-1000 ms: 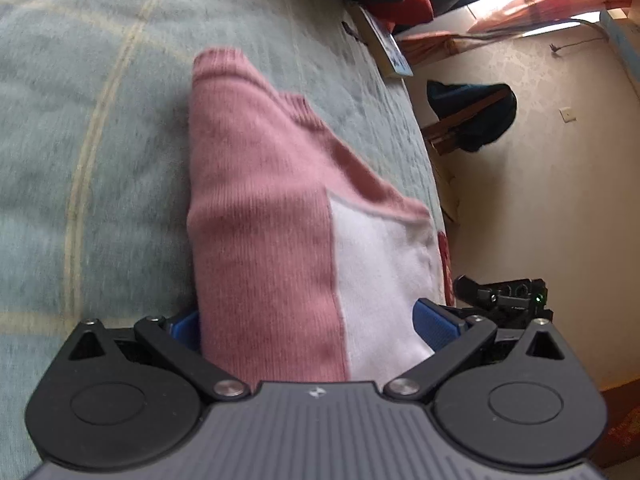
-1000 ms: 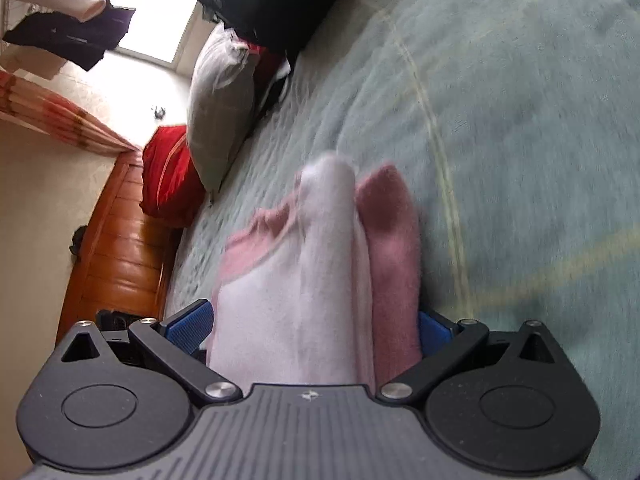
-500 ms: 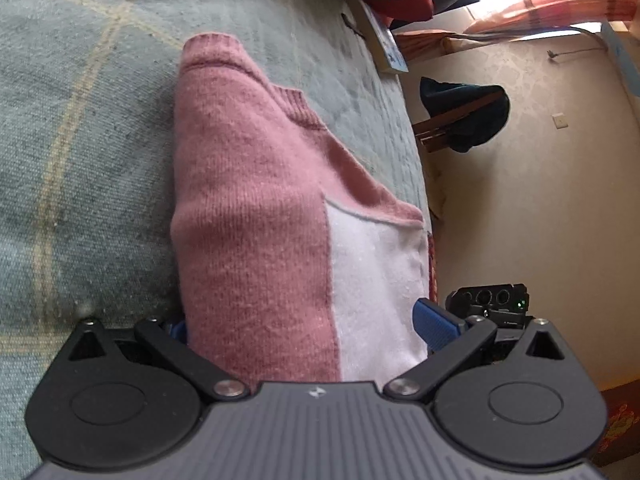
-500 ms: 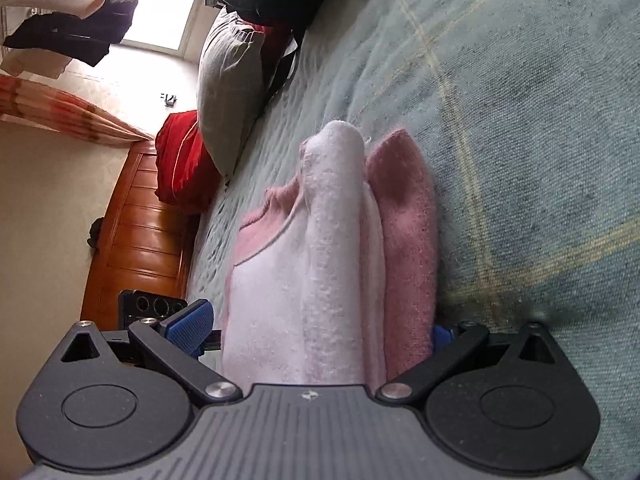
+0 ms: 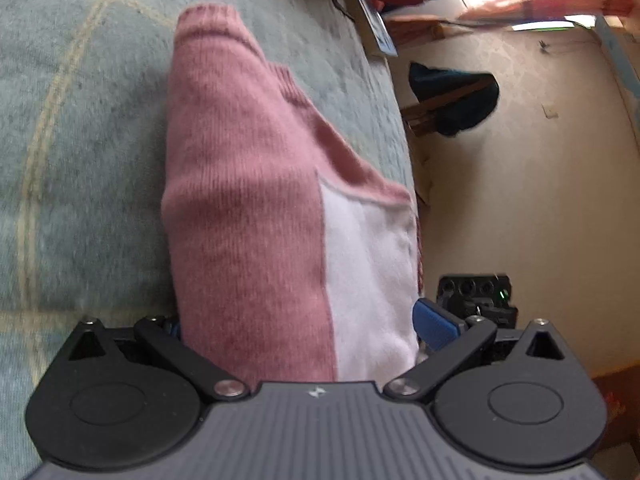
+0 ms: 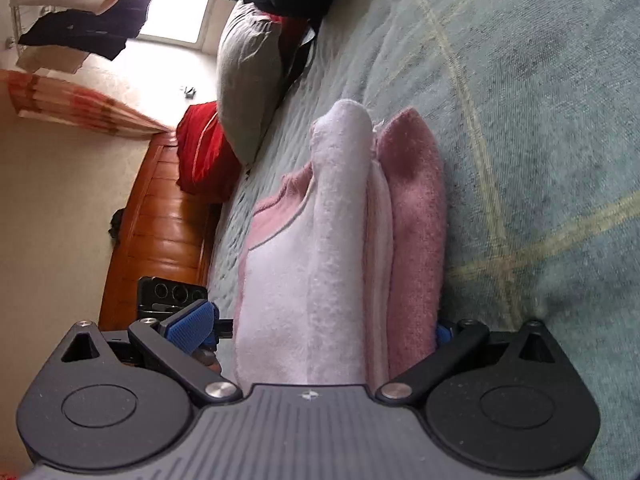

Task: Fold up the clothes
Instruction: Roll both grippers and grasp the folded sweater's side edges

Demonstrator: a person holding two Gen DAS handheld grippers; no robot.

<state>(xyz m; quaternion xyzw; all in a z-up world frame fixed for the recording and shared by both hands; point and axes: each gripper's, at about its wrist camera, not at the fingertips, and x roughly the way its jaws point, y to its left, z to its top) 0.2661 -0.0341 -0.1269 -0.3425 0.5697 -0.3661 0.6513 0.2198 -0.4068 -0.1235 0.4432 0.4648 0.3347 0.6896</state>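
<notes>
One folded pink-and-white sweater (image 5: 248,200) on the bedspread (image 5: 80,160) sits between two wide-spread tongs, left (image 5: 296,324) and right (image 6: 320,328).

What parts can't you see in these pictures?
- Left view: the left gripper's left pad is hidden behind the sweater, so its grip is unclear.
- Right view: the right gripper's right pad is mostly buried under the sweater's folds.
- Left view: the dark bundle on the floor is too blurred to name.
- Both views: the sweater's near end is cut off by the gripper bodies.
</notes>
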